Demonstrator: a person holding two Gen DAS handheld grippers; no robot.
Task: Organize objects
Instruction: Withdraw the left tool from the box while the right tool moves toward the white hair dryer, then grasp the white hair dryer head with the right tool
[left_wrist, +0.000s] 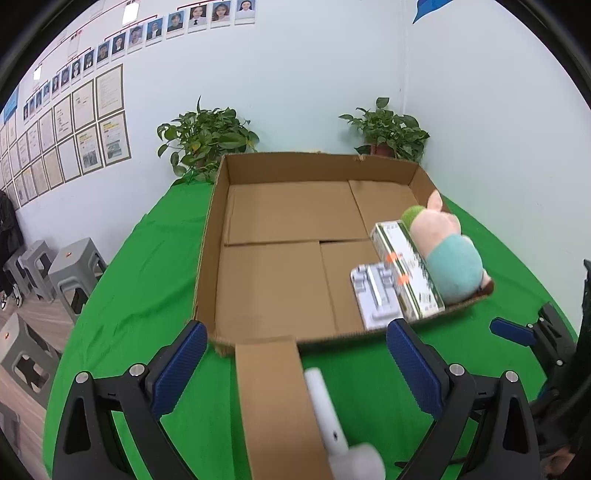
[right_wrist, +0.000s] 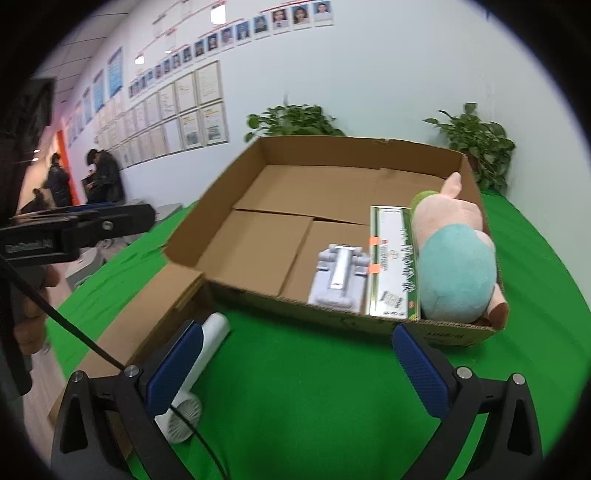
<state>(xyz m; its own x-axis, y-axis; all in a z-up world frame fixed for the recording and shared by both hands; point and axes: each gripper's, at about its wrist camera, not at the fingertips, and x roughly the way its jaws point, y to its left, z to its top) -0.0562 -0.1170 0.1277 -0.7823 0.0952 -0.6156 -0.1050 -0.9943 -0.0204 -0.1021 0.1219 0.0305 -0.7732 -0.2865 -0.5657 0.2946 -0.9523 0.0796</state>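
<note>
An open cardboard box lies on the green table. In its near right corner sit a pink and teal plush pig, a long green and white carton and a grey plastic toy. A white handheld fan lies on the cloth in front of the box, beside its folded-down flap. My left gripper is open and empty above the flap and fan. My right gripper is open and empty, its left finger beside the fan.
The right gripper shows at the right edge of the left wrist view; the left gripper shows at the left of the right wrist view. Two potted plants stand behind the box. Grey stools stand left of the table.
</note>
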